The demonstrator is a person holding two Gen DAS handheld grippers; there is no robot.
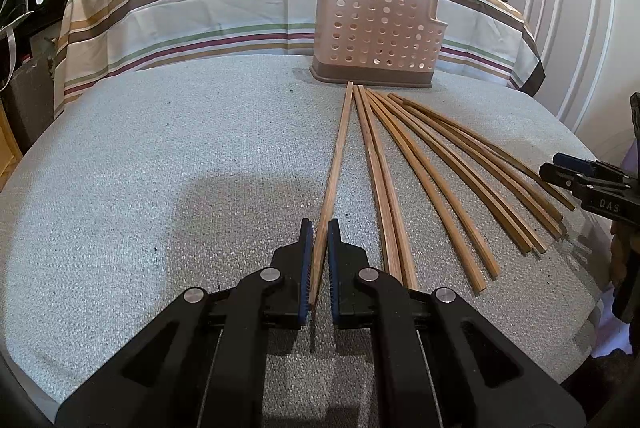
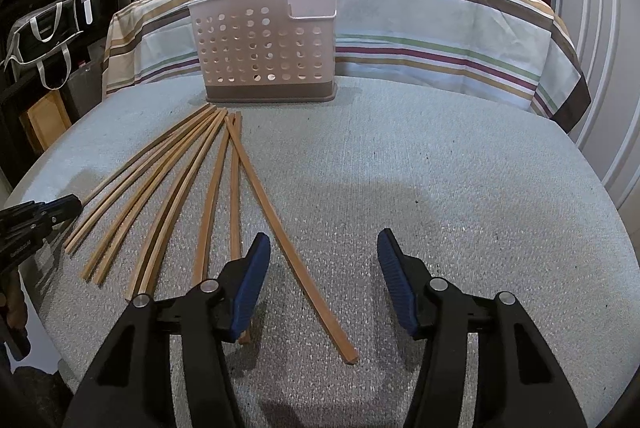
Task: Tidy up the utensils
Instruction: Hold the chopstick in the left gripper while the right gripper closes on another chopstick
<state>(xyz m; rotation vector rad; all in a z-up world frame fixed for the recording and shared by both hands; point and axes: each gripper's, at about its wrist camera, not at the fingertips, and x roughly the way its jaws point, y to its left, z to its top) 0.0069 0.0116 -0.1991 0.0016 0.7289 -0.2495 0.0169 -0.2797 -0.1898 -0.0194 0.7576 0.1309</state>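
Left wrist view: the left claw (image 1: 319, 260) was seen nearly closed about the near end of one chopstick (image 1: 334, 179), its pads flanking the stick on the grey worktop (image 1: 160, 167). The remaining chopsticks (image 1: 440, 167) were fanned out to its right, ahead of which the perforated holder (image 1: 376, 31) stood upright.

Right wrist view: the right claw (image 2: 324, 280) was held wide open and empty, one loose chopstick (image 2: 288, 240) lying between its fingers, the holder (image 2: 264, 47) ahead and to the left.

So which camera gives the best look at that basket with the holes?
The right wrist view: the basket faces it squarely, showing its open top. The left wrist view sees the basket at an angle, top hidden.
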